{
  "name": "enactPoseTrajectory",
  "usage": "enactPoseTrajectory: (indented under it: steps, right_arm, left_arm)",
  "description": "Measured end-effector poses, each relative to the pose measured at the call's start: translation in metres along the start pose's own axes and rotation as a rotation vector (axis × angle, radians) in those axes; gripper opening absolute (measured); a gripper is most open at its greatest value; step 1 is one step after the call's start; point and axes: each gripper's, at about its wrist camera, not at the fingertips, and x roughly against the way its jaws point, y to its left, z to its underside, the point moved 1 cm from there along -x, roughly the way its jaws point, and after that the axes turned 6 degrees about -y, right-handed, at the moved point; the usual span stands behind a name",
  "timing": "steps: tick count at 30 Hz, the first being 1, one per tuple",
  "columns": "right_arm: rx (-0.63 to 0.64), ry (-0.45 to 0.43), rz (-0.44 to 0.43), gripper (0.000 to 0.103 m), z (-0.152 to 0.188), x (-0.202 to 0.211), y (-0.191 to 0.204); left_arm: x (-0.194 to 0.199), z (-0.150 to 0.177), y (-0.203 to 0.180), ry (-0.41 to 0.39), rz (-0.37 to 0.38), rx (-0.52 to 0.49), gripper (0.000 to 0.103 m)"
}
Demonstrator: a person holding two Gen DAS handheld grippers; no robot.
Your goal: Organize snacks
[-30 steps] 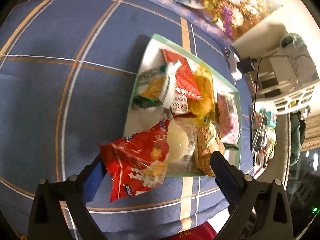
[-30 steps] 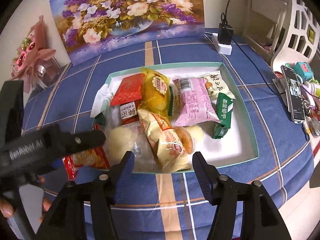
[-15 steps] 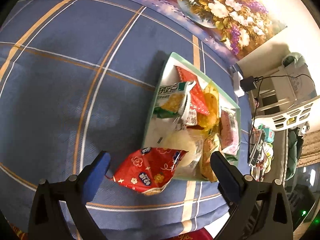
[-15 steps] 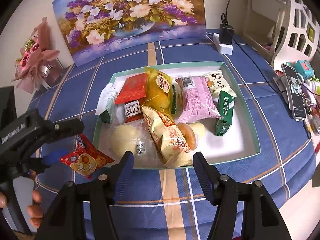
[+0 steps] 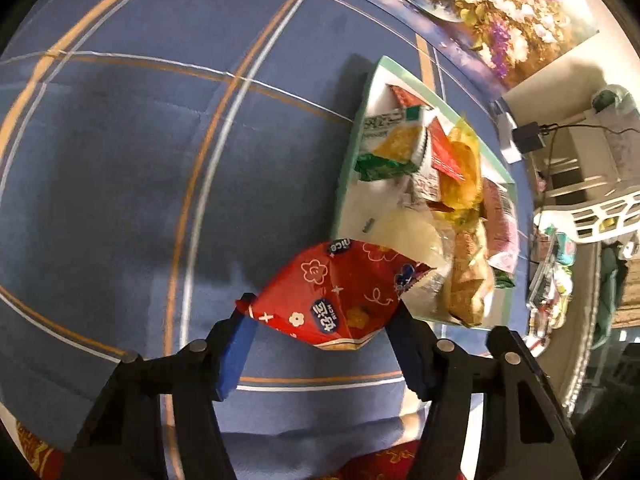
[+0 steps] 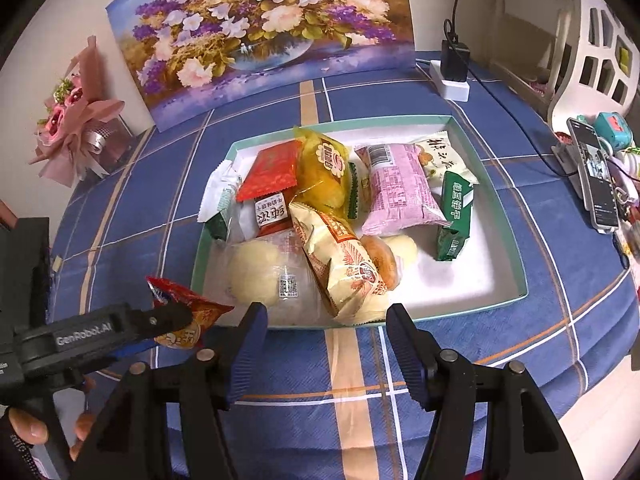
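**Red packet hangs at the tray's edge, one slip from the cloth**

My left gripper (image 5: 320, 320) has its jaws closed on the red snack packet (image 5: 340, 292), pinching the crinkled foil near its lower seam while the rest of the bag juts forward, just beside the near left corner of the green-rimmed tray (image 6: 508, 224) and above the blue checked tabletop (image 5: 120, 160). My right gripper (image 6: 324, 328) waits with jaws open and nothing between them, in front of the tray's near rim. Inside, the tray is crowded on its left half: a clear-wrapped bun (image 6: 264, 272), a cream chip bag (image 6: 340, 264), a yellow packet (image 6: 324, 172) and a pink packet (image 6: 396, 188) overlap one another. The risk, as I judge it, is twofold. A hold on slick foil so near the seam could let the packet swing or slide free. And setting it down on that heap could nudge the bun or chip bag over the low rim; the bare floor at the tray's right looks safer
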Motion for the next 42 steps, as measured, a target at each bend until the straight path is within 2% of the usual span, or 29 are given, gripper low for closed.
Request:
enactPoseTrajectory:
  steps: [5, 12, 18, 20, 23, 26, 29, 30, 31, 34, 36, 38, 40, 42]
  right_arm:
    - [-0.024, -0.001, -0.013, 0.065, -0.001, -0.001, -0.005]
    - [-0.073, -0.019, -0.035, 0.065, -0.006, -0.004, -0.018]
    - [-0.094, -0.011, -0.023, 0.065, -0.009, -0.011, -0.028]
    - [-0.090, -0.011, -0.019, 0.065, -0.009, -0.011, -0.028]
    - [-0.078, -0.011, -0.016, 0.065, -0.009, -0.011, -0.026]
    - [-0.068, -0.013, -0.012, 0.065, -0.008, -0.010, -0.023]
    - [-0.053, -0.014, 0.001, 0.065, -0.005, -0.008, -0.018]
    - [-0.047, -0.012, 0.004, 0.065, -0.004, -0.008, -0.016]
    - [-0.044, -0.010, 0.007, 0.068, -0.003, -0.008, -0.014]
    - [-0.025, -0.006, 0.013, 0.082, 0.001, -0.008, -0.007]
    - [-0.008, -0.009, 0.025, 0.083, 0.004, -0.007, -0.001]
    - [-0.005, -0.005, 0.032, 0.084, 0.006, -0.007, 0.000]
    - [-0.009, -0.001, 0.038, 0.098, 0.008, -0.007, 0.000]
    - [-0.010, -0.015, 0.050, 0.103, 0.010, -0.004, 0.002]
  left_arm:
    - [0.011, -0.003, -0.003, -0.048, 0.027, -0.007, 0.062]
    - [0.018, -0.027, -0.061, -0.162, 0.061, -0.137, 0.062]
    - [-0.004, -0.043, -0.105, -0.176, 0.046, -0.223, 0.063]
    - [-0.008, -0.045, -0.107, -0.158, 0.052, -0.218, 0.075]
    - [-0.006, -0.039, -0.100, -0.147, 0.060, -0.206, 0.078]
    - [0.004, -0.032, -0.089, -0.175, -0.004, -0.205, 0.078]
    - [0.016, -0.019, -0.071, -0.220, -0.159, -0.215, 0.080]
    - [0.020, -0.015, -0.066, -0.240, -0.223, -0.224, 0.085]
    - [0.024, -0.011, -0.060, -0.260, -0.282, -0.234, 0.093]
    - [0.032, -0.001, -0.047, -0.306, -0.405, -0.262, 0.094]
    - [0.035, 0.006, -0.040, -0.313, -0.477, -0.283, 0.094]
    - [0.036, 0.011, -0.034, -0.311, -0.530, -0.295, 0.094]
    - [0.039, 0.015, -0.028, -0.307, -0.541, -0.286, 0.094]
    - [0.041, 0.019, -0.024, -0.303, -0.536, -0.271, 0.094]
